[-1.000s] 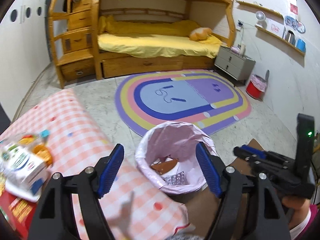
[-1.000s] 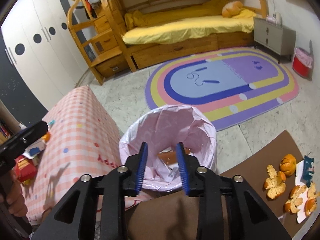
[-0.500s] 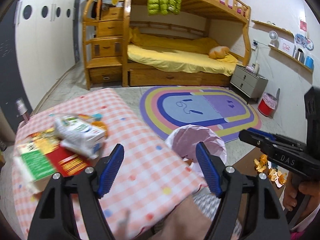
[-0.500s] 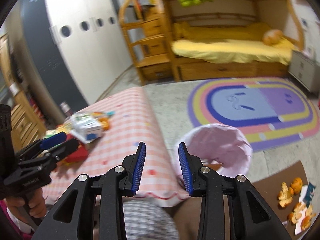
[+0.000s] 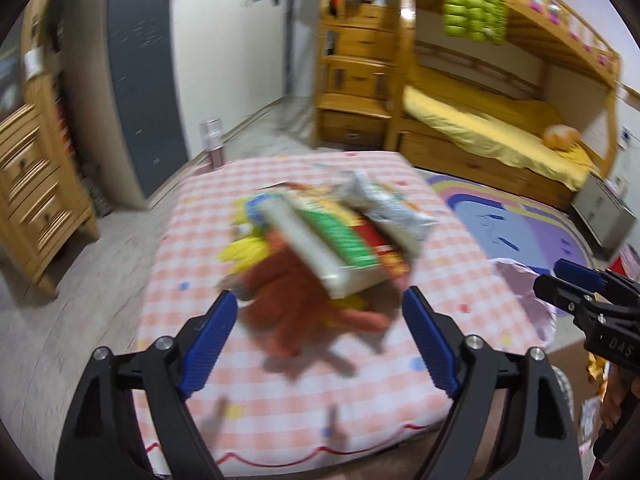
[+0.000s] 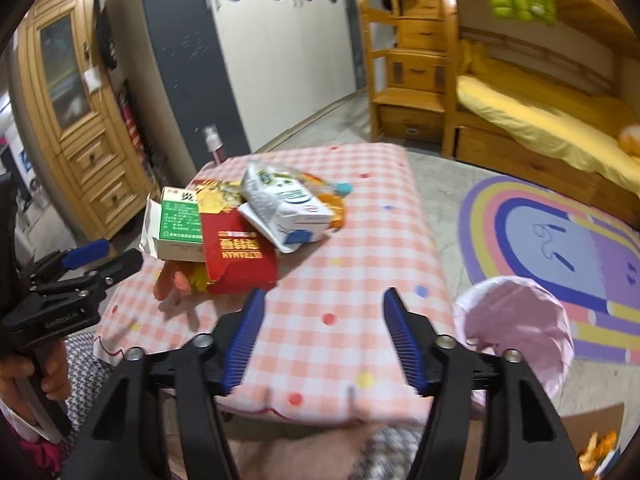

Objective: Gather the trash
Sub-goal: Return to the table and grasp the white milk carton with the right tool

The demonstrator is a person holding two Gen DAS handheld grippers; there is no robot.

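Note:
A heap of trash lies on the pink checked table: a red carton, a green-and-white box, a white crumpled carton and orange peel. In the left wrist view the same heap is blurred, just beyond my left gripper, whose jaws are opening with nothing between them. My right gripper hovers over the table's near edge, its jaws opening and empty. The pink-lined bin stands on the floor right of the table.
A wooden cabinet stands at the left, a bunk bed and a colourful oval rug at the right. A bottle stands behind the table. Orange peel lies on brown card at the lower right.
Both grippers have swung left from the bin to the table, and the trash heap has come in front of them. Both pairs of jaws stand wider, the right much wider.

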